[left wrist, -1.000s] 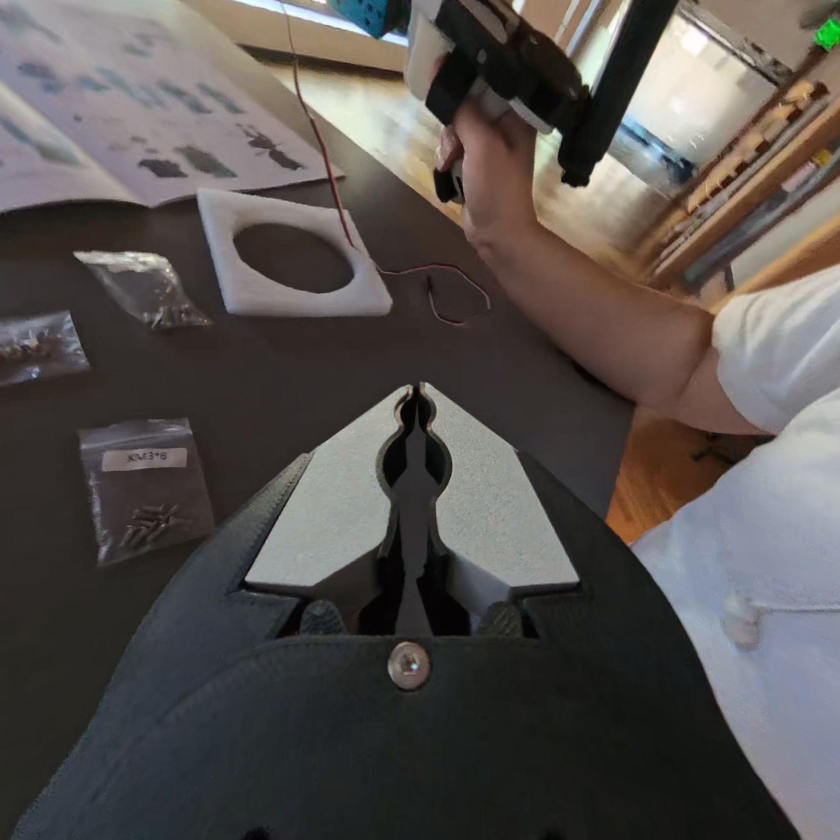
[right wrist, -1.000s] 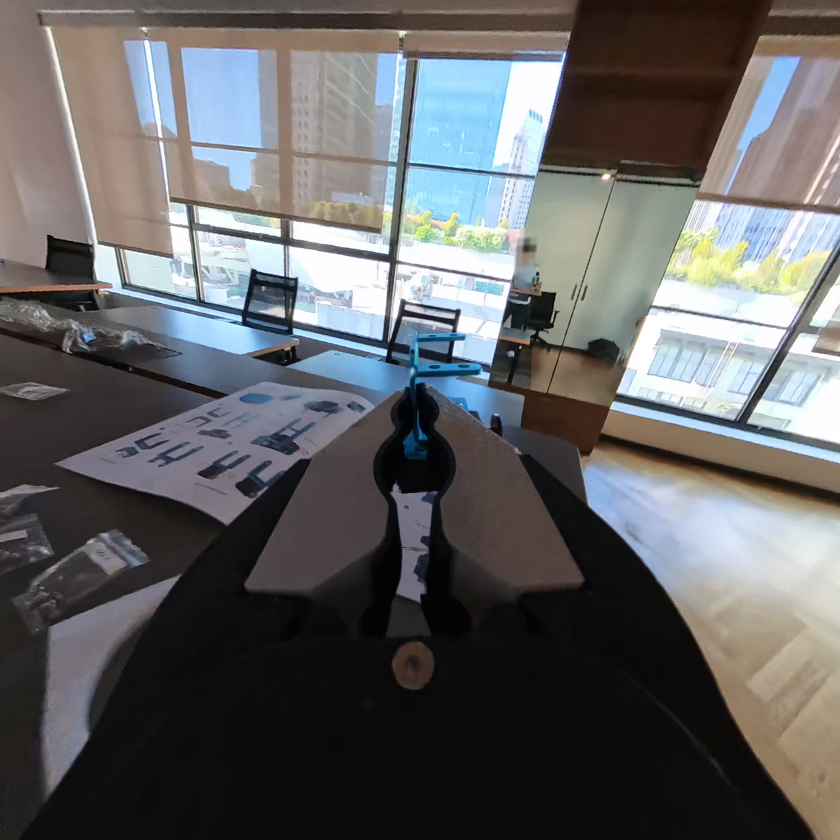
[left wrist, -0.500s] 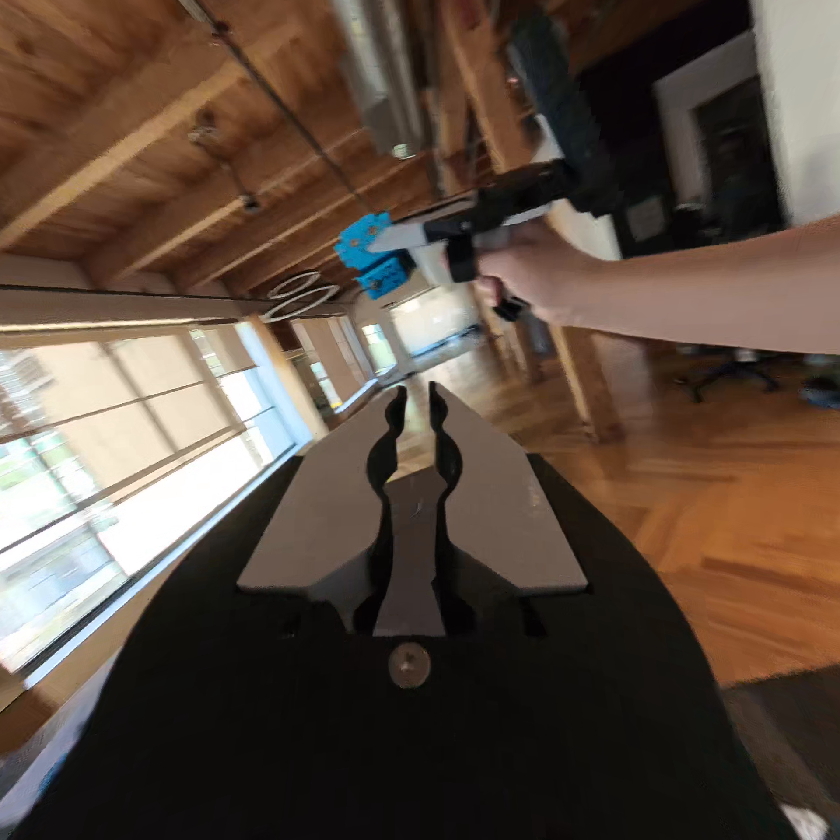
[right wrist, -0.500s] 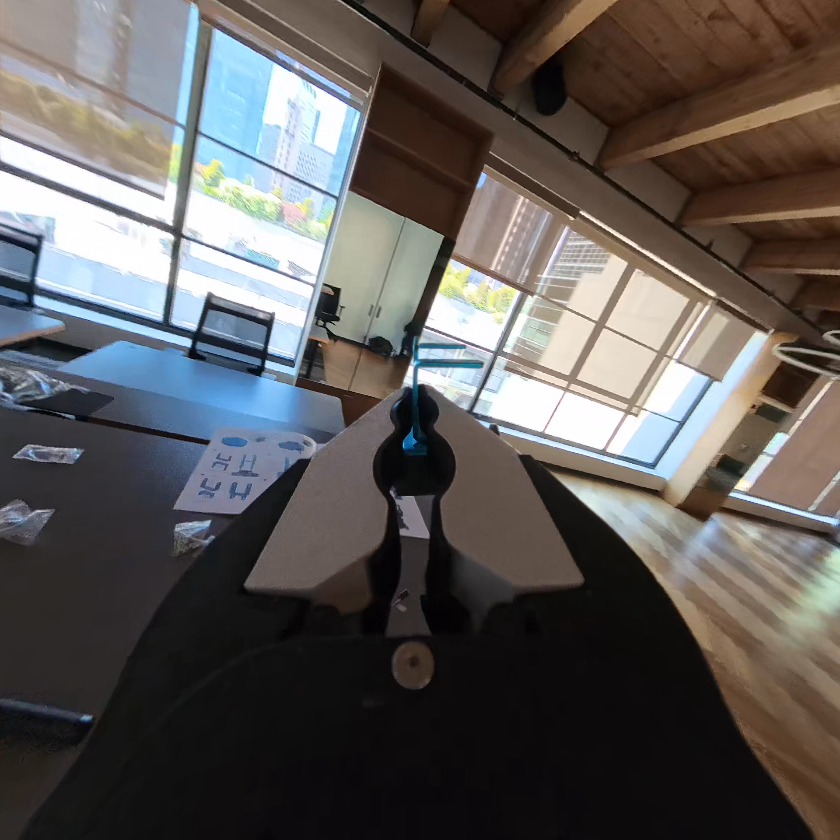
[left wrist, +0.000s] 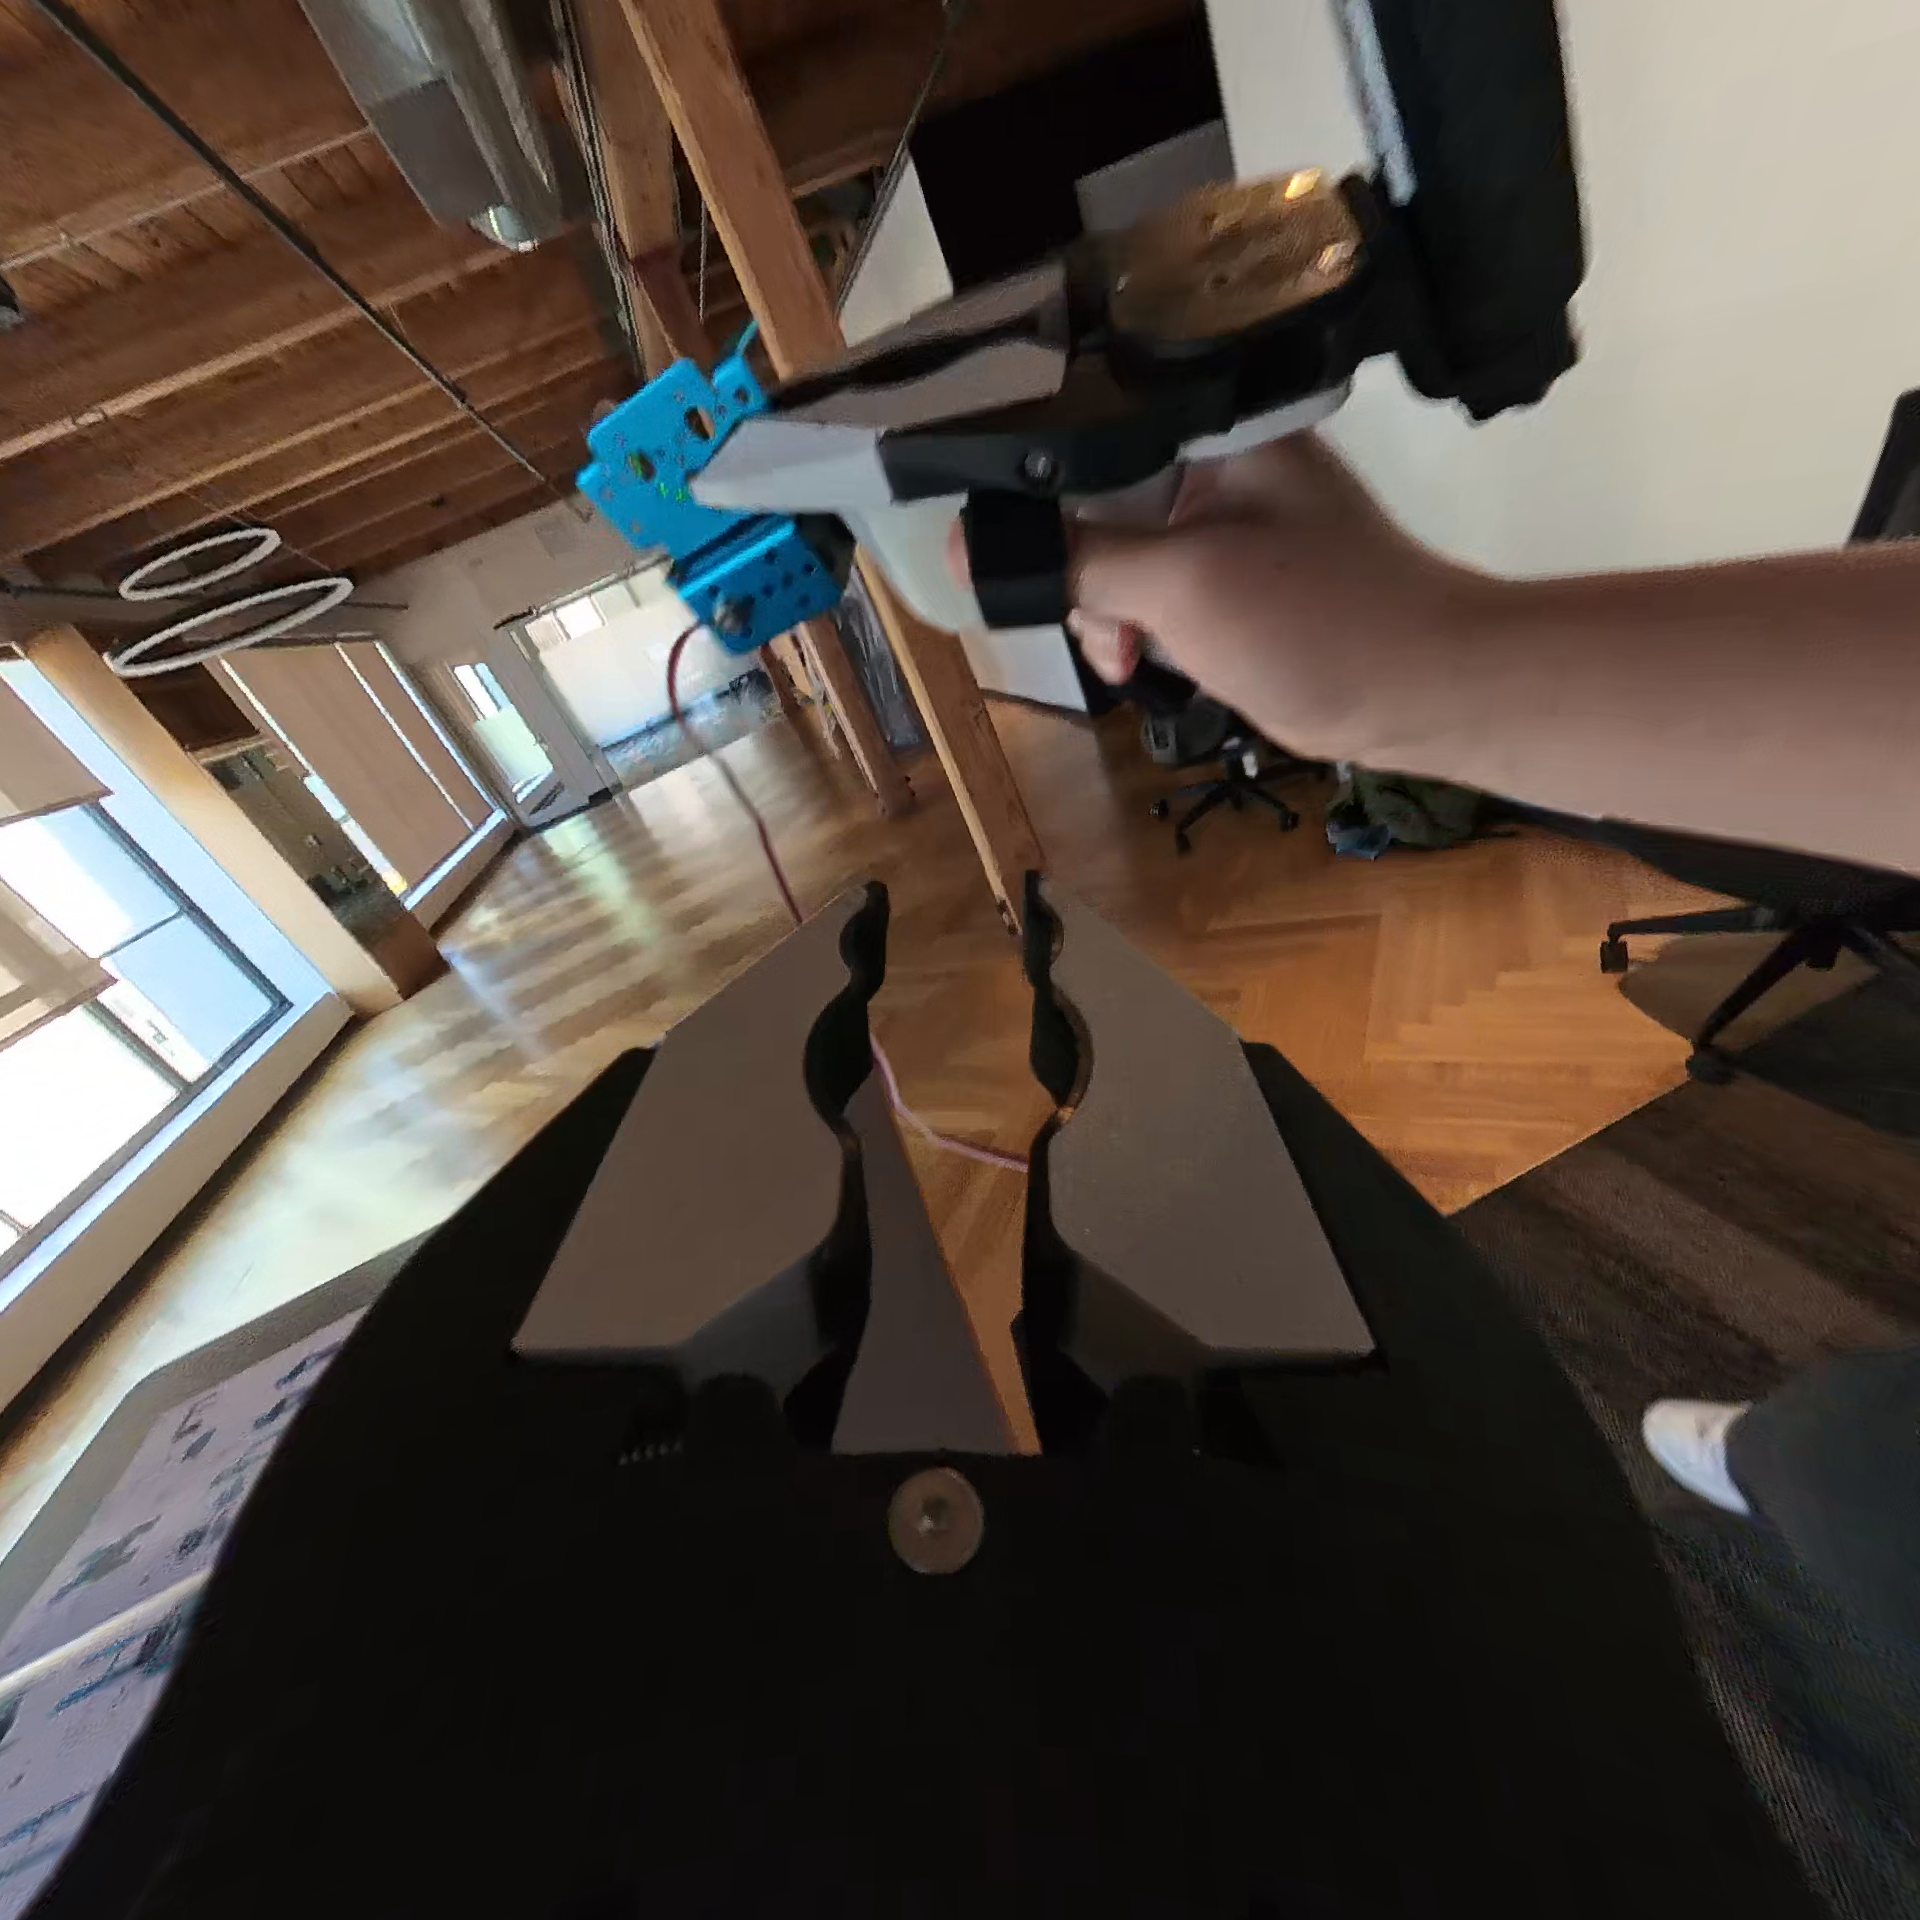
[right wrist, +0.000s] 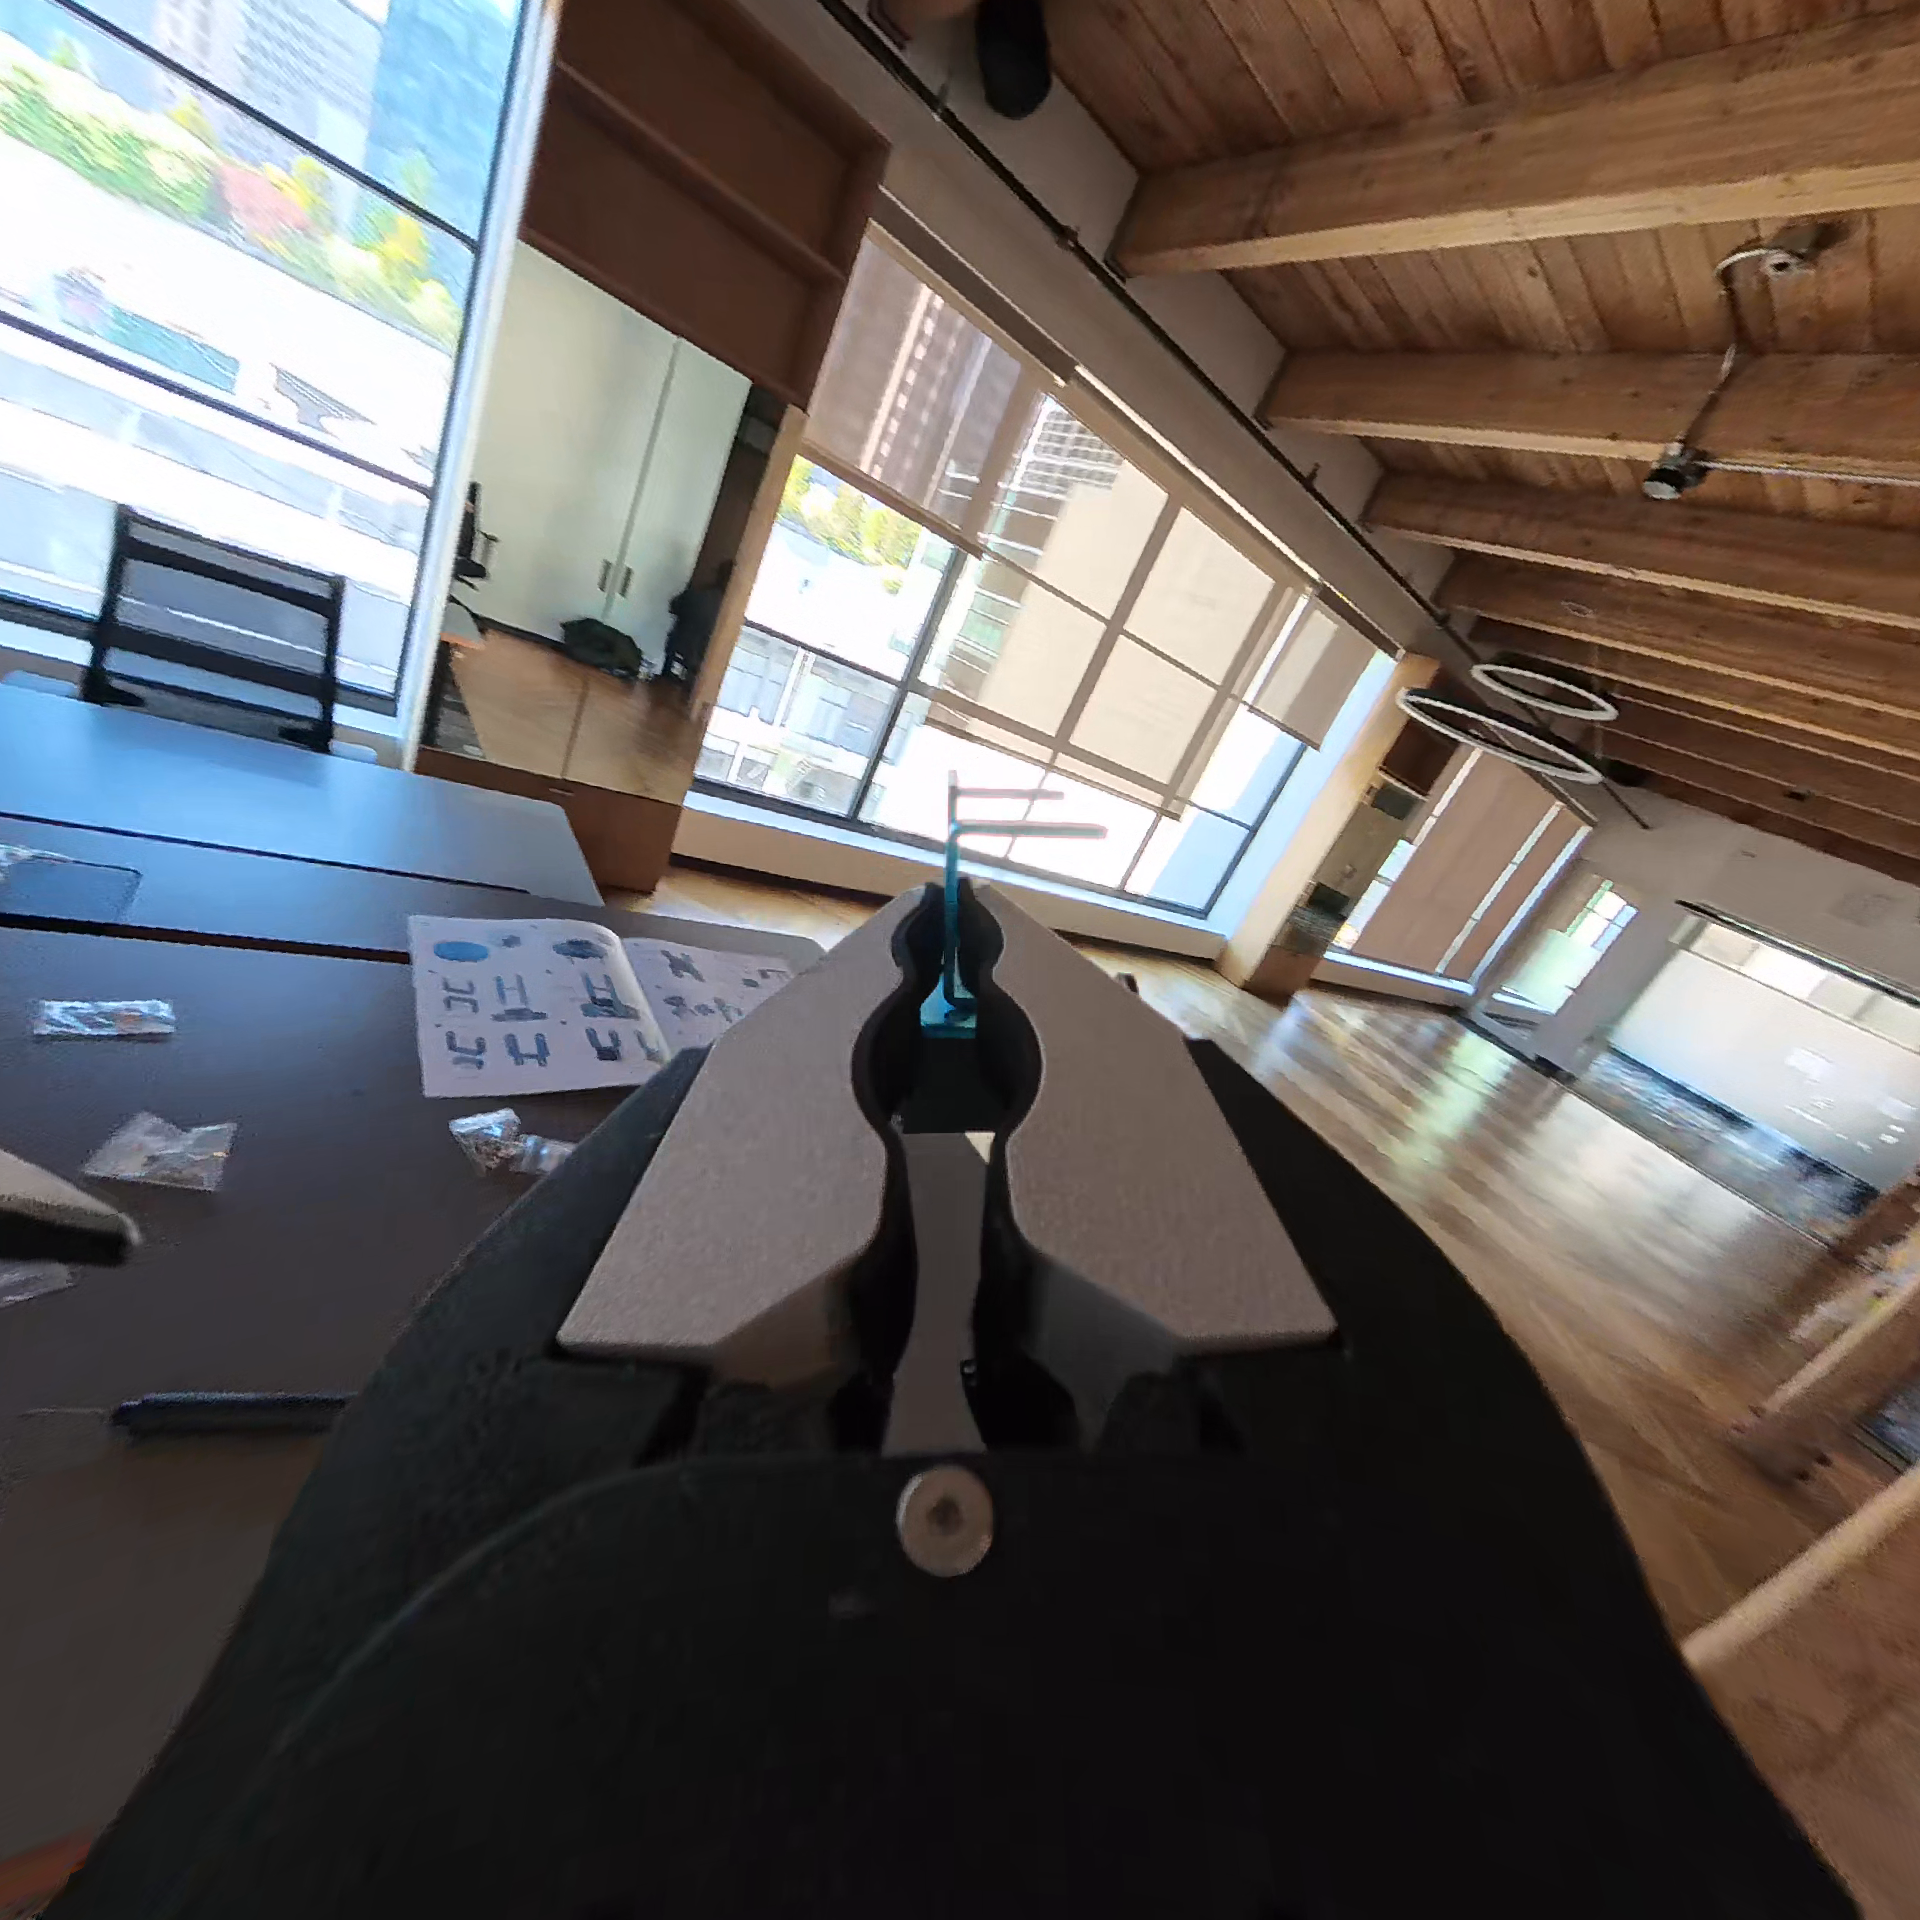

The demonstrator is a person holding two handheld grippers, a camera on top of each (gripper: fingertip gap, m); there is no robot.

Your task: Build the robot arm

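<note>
— How are the grippers built?
— On the left gripper (left wrist: pixel 951 914) and the right gripper (right wrist: pixel 954 894), two grey wedge-shaped fingers (right wrist: pixel 758 1164) with wavy inner edges are carried by a black textured body, in which one round silver screw (right wrist: pixel 943 1522) is set.
— And the person?
— A white shoe (left wrist: pixel 1694 1449) is worn.

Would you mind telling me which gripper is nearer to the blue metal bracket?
Right. The right gripper is shut on the blue metal bracket, held up in the air. The left gripper is open and empty, apart from it, pointing toward it from below.
</note>
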